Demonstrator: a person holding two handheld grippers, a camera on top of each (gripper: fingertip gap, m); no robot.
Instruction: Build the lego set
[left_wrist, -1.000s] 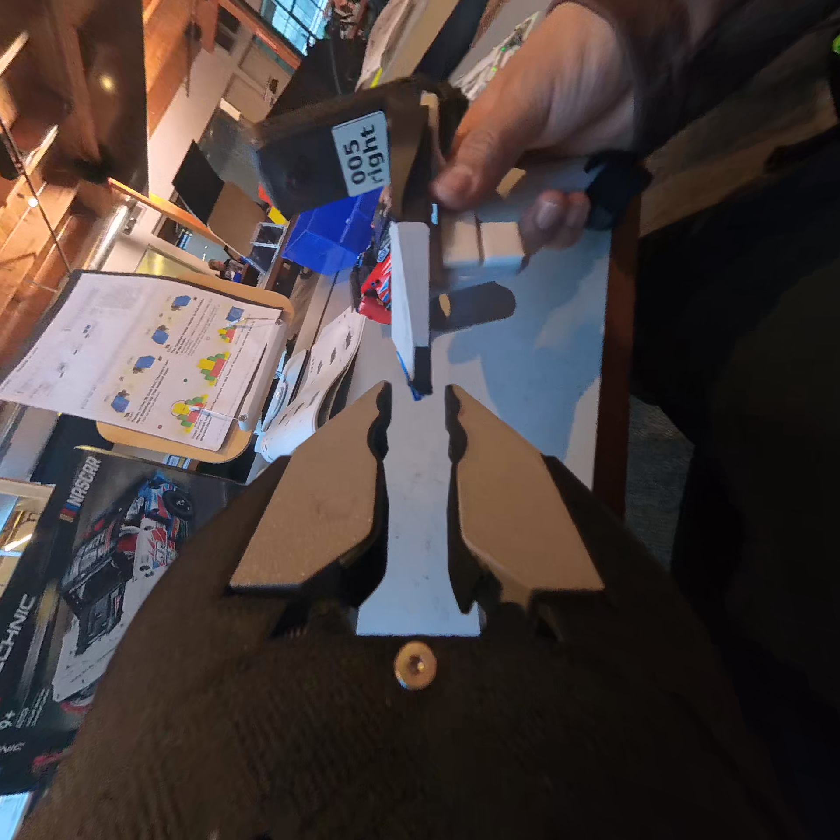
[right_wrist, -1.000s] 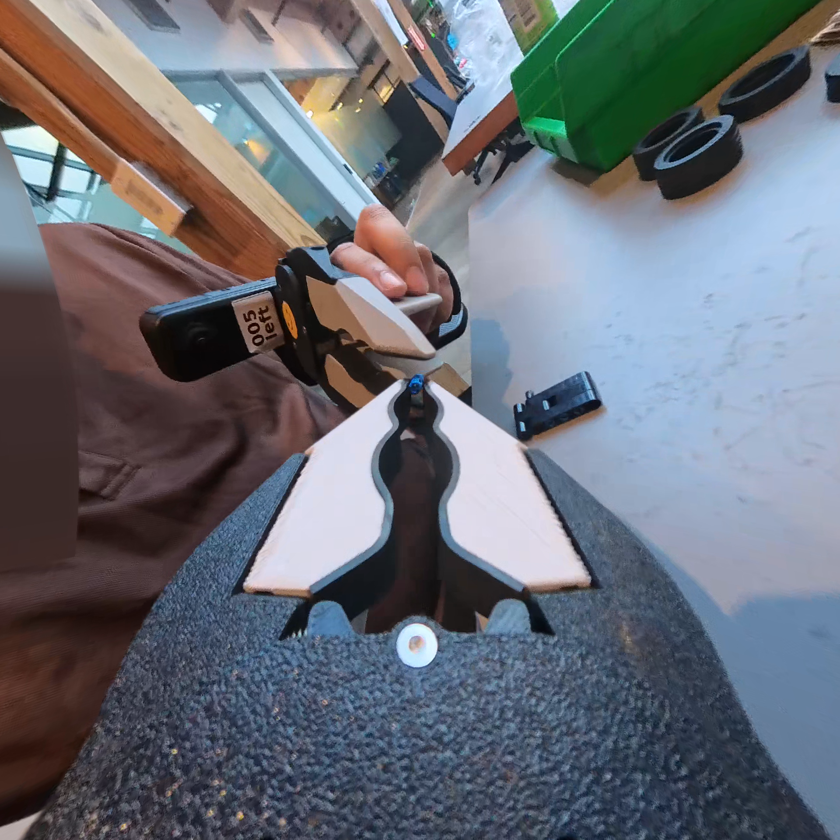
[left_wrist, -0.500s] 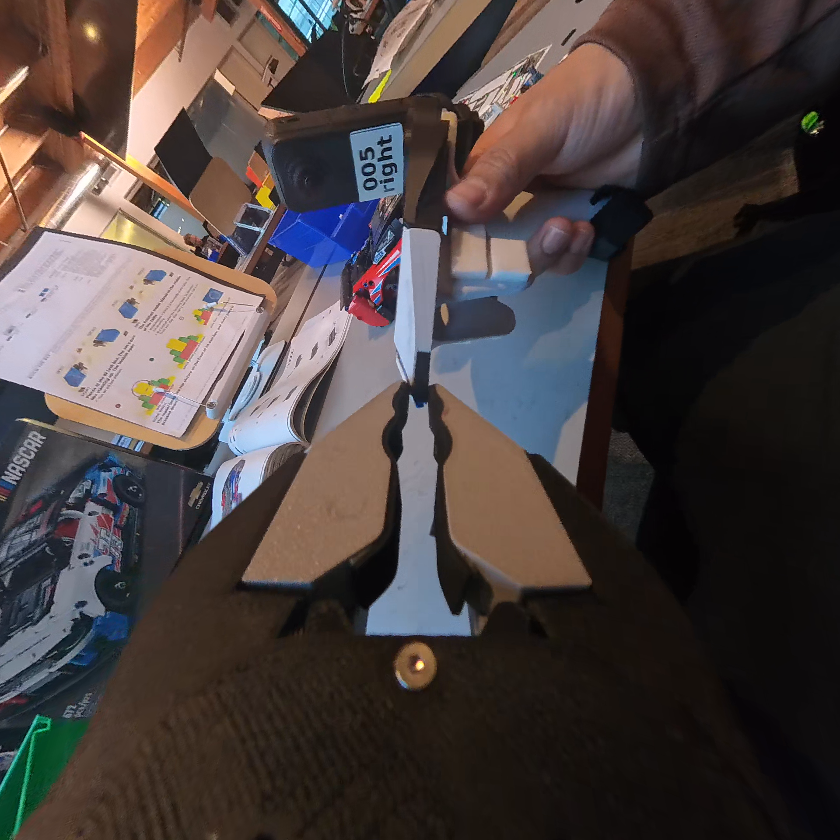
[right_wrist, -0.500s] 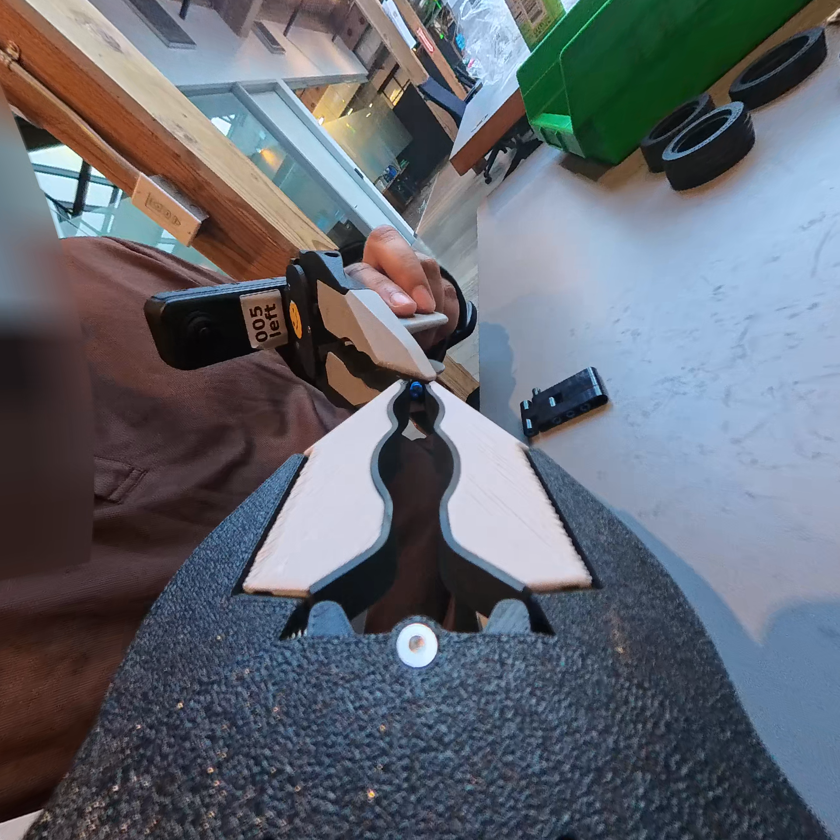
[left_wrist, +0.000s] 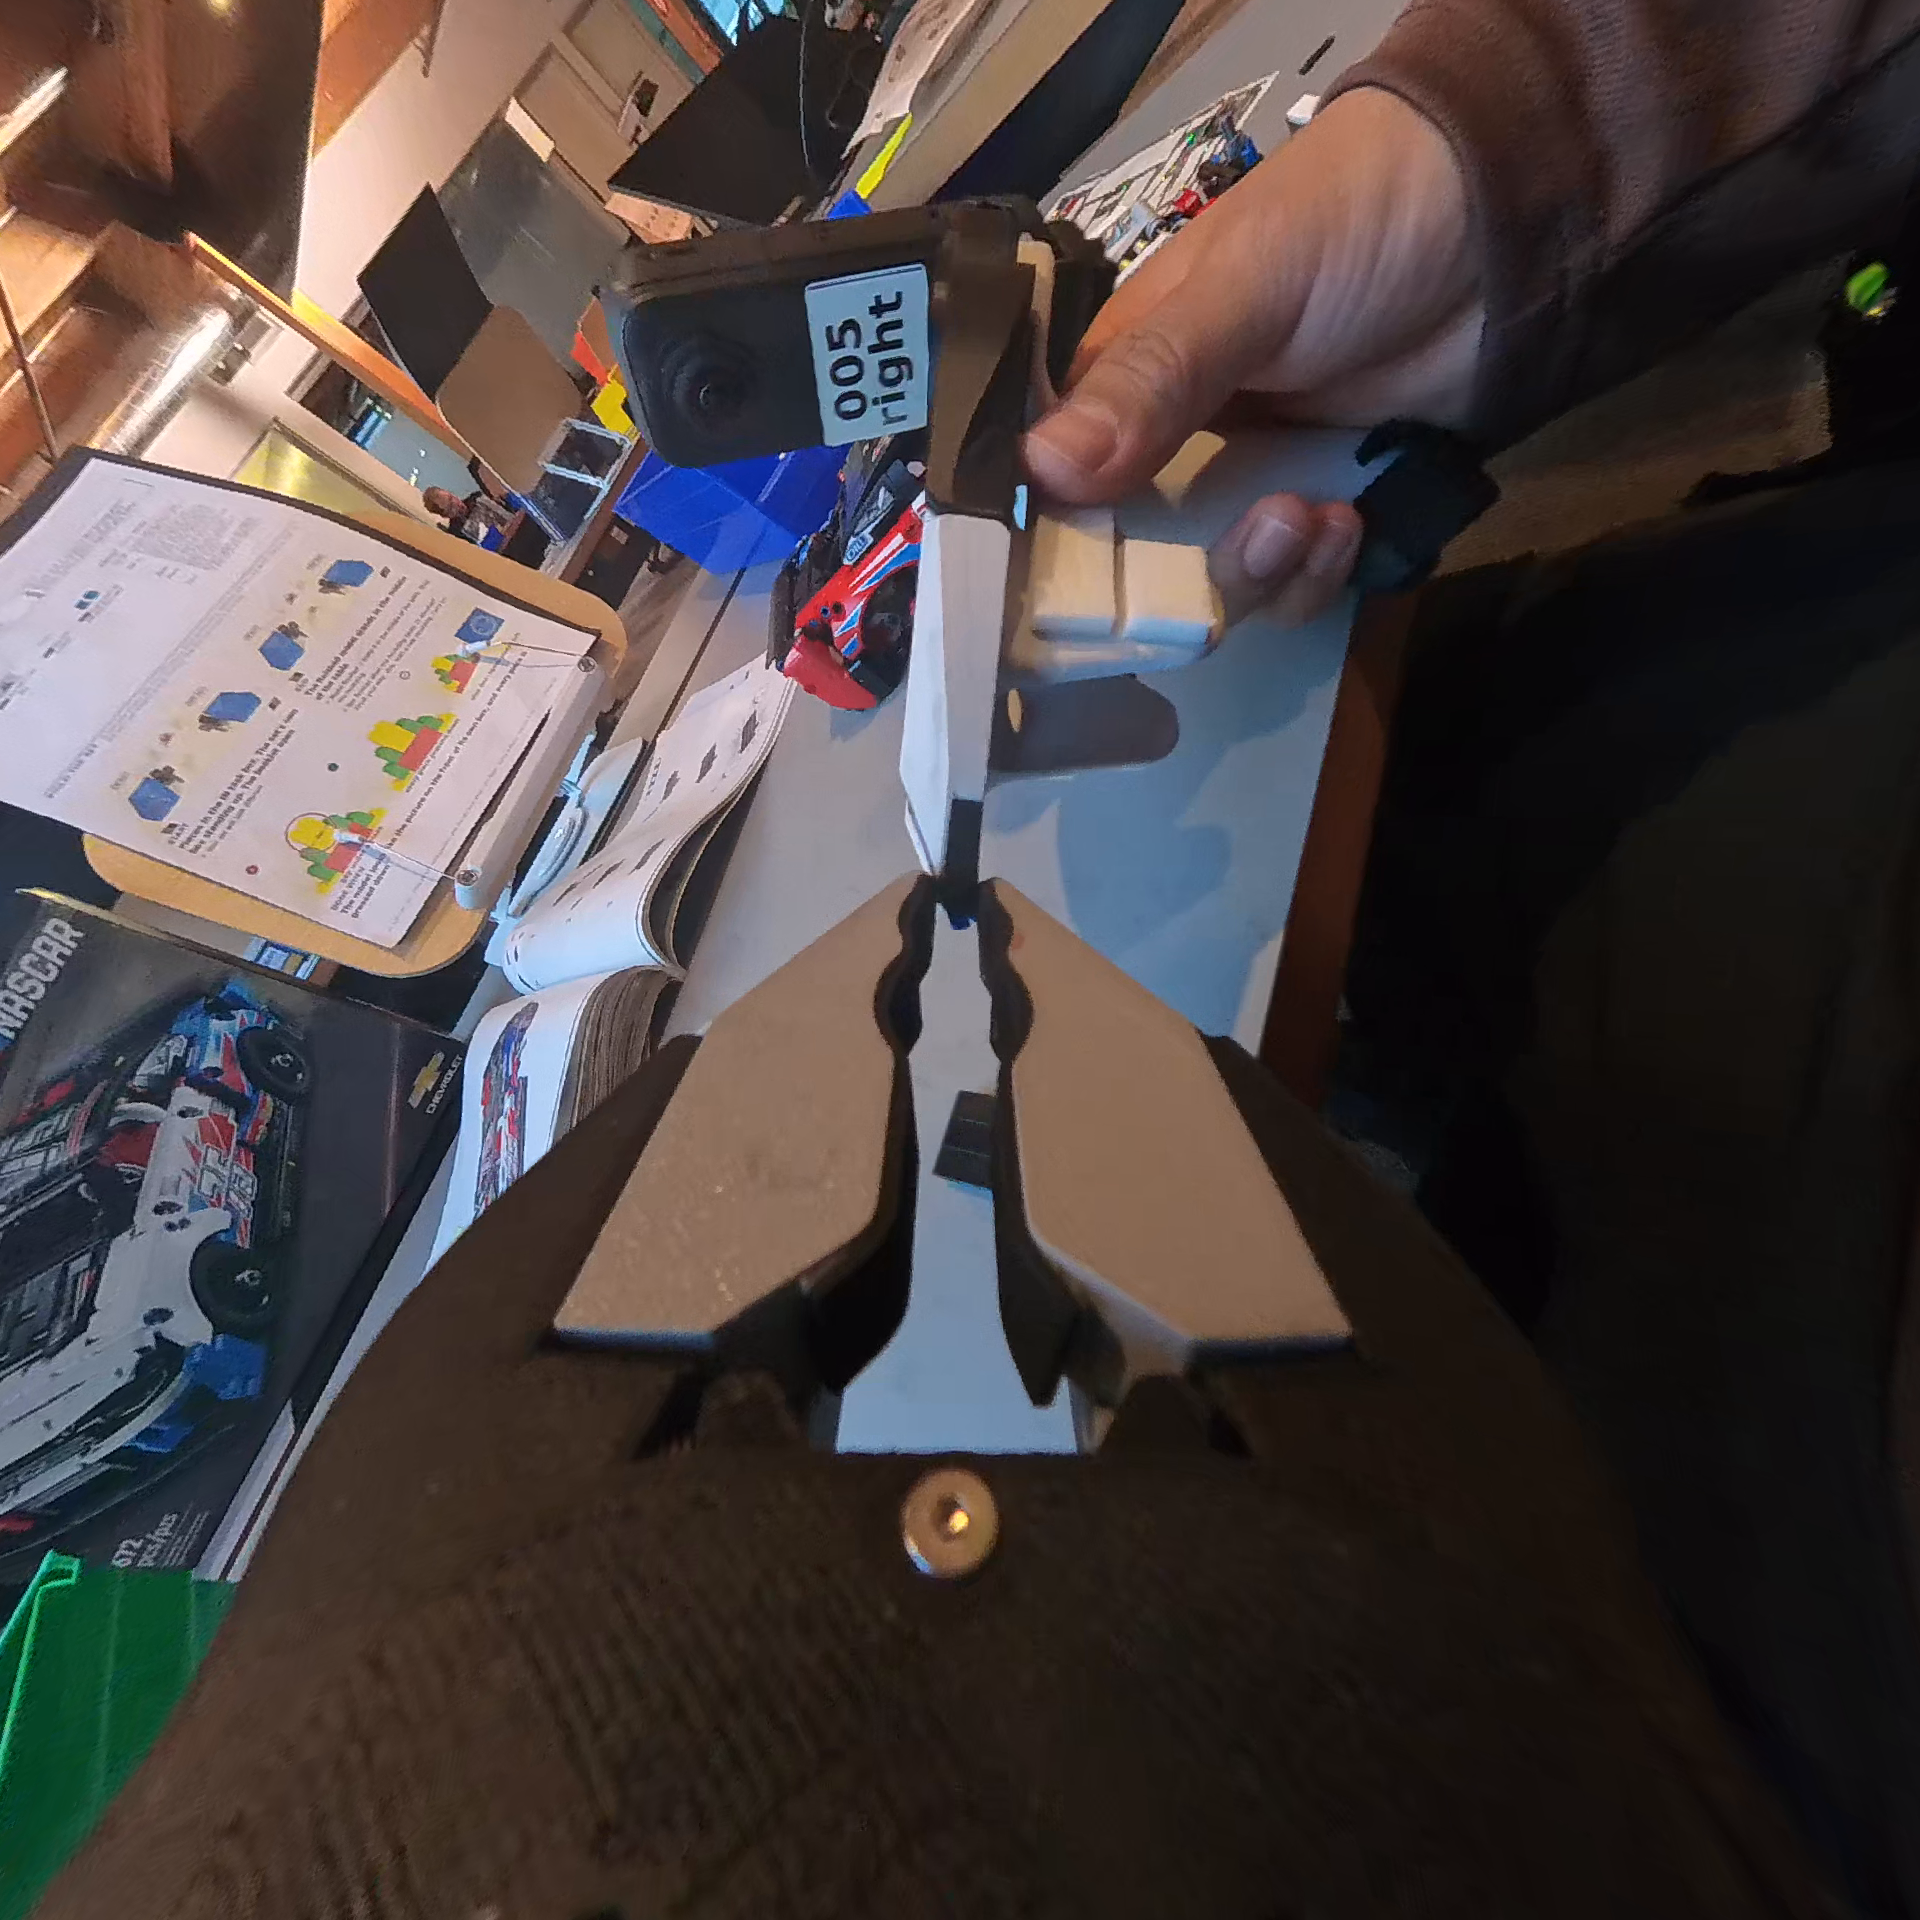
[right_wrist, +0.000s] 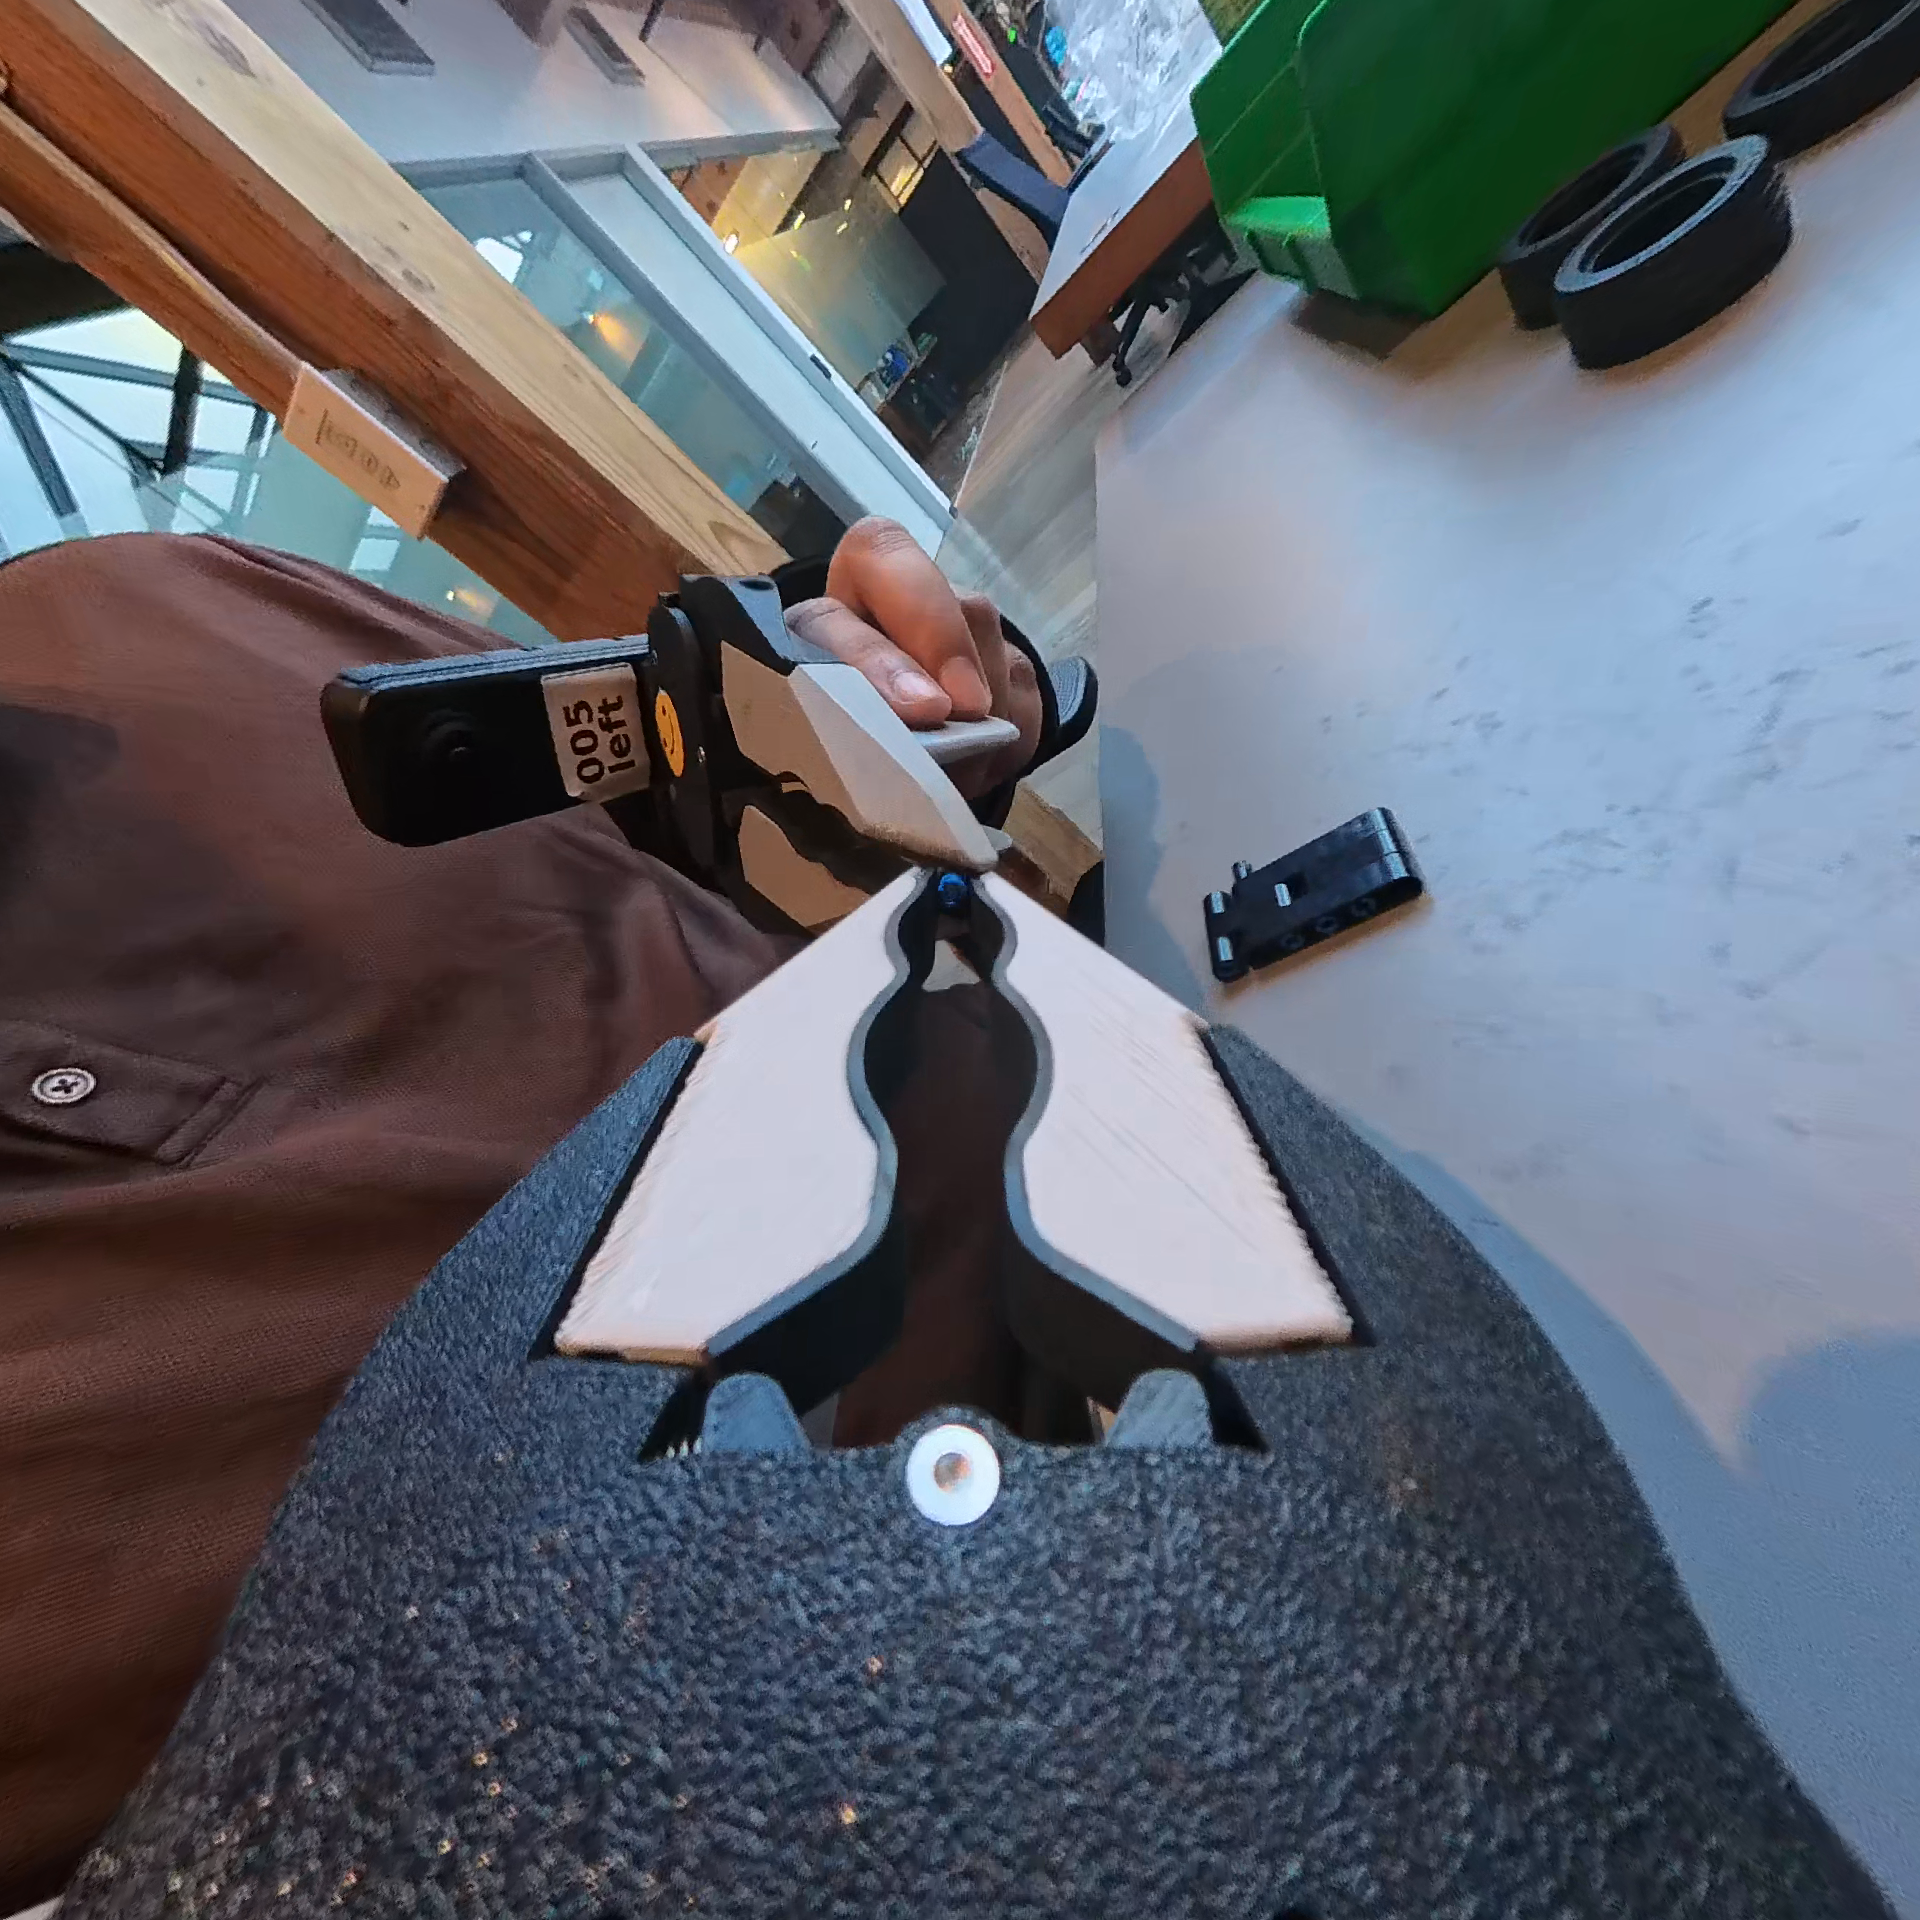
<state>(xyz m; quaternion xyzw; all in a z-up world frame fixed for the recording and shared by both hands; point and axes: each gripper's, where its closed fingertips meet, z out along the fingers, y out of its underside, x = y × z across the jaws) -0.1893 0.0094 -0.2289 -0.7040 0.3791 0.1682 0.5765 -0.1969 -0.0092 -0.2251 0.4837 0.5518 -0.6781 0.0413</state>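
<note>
Blue pin (right_wrist: 948, 889), pinched by right claw (right_wrist: 951, 896)

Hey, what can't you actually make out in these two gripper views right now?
- Blue pin: right wrist view, too small, pinched between fingertips; shape unclear.
- Left gripper: left wrist view, whether it grips the pin is unclear.
- Black piece: left wrist view, mostly hidden behind a finger.

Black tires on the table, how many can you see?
3. Two black tires sit side by side, touching, beside the green bin. A third lies farther along it, cut off by the picture's edge. More may be out of view.
</note>
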